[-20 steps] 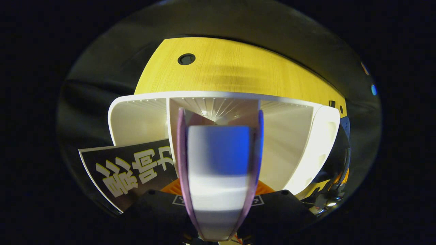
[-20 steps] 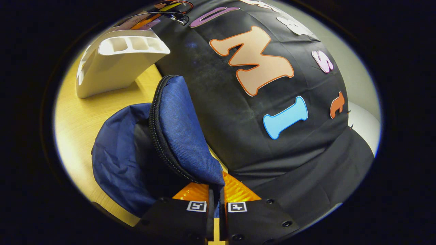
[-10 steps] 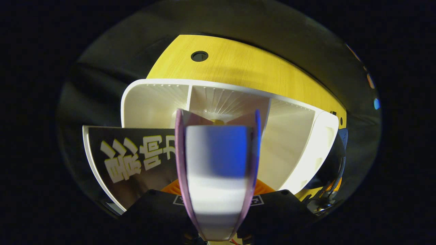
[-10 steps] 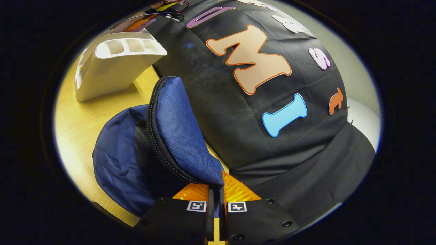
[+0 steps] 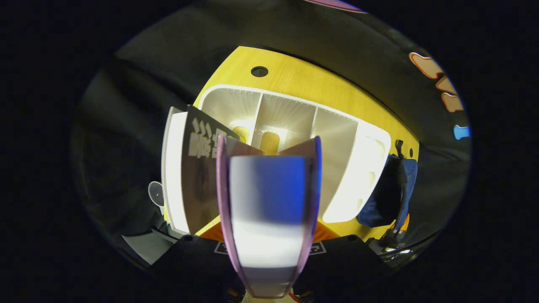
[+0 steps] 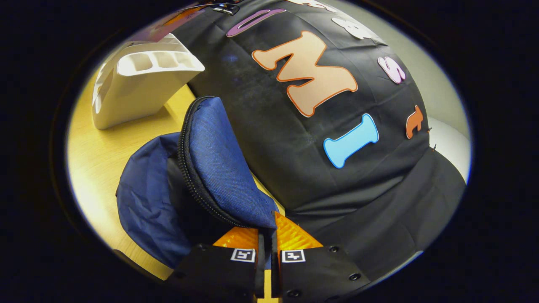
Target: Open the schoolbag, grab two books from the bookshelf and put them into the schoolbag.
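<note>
Book (image 5: 268, 202) with a white and blue page edge and purple covers sits clamped between the fingers of the left gripper (image 5: 268, 248), held above the white bookshelf (image 5: 290, 126) on the wooden table (image 5: 320, 88). Beside it a dark book (image 5: 202, 176) leans at the shelf's left end. Farther right lies the blue schoolbag (image 6: 210, 160), its zipped flap pinched in the nearly closed right gripper (image 6: 266, 235), mouth gaping toward the shelf.
</note>
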A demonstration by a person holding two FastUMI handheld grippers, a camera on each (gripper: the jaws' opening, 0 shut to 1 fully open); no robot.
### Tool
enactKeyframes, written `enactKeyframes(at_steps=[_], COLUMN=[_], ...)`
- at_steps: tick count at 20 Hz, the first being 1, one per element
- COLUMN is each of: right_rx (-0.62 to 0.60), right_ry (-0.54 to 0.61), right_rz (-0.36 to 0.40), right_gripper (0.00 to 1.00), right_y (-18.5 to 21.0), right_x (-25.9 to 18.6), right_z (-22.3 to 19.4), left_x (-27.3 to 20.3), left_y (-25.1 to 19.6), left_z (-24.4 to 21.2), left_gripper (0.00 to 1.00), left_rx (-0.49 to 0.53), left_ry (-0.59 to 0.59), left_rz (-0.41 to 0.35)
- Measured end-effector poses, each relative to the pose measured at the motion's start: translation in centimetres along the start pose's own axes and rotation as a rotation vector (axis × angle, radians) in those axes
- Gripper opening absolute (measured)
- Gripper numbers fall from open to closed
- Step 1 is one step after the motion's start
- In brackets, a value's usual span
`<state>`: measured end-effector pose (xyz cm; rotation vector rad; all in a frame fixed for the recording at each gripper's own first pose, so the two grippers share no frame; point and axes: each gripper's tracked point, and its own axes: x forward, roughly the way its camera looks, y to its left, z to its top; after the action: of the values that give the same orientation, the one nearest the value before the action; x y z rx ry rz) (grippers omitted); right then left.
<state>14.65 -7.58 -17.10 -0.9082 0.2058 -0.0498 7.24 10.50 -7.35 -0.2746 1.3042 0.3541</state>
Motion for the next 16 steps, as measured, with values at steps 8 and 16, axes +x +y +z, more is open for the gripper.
enactKeyframes(at_steps=[8,16], right_rx=[0.028,0.071], right_ry=[-0.008,-0.014], right_rz=[0.006,0.015], right_gripper=[0.08,0.09], right_y=[-0.3,-0.8], right_x=[-0.1,0.1], right_z=[0.0,0.0], left_x=[-6.6,-8.2], left_y=[-1.5,-7.2], left_z=[-3.3,-6.3], left_gripper=[0.40,0.40], left_rx=[0.010,0.041], left_ry=[-0.058,-0.081], left_rz=[-0.041,-0.228])
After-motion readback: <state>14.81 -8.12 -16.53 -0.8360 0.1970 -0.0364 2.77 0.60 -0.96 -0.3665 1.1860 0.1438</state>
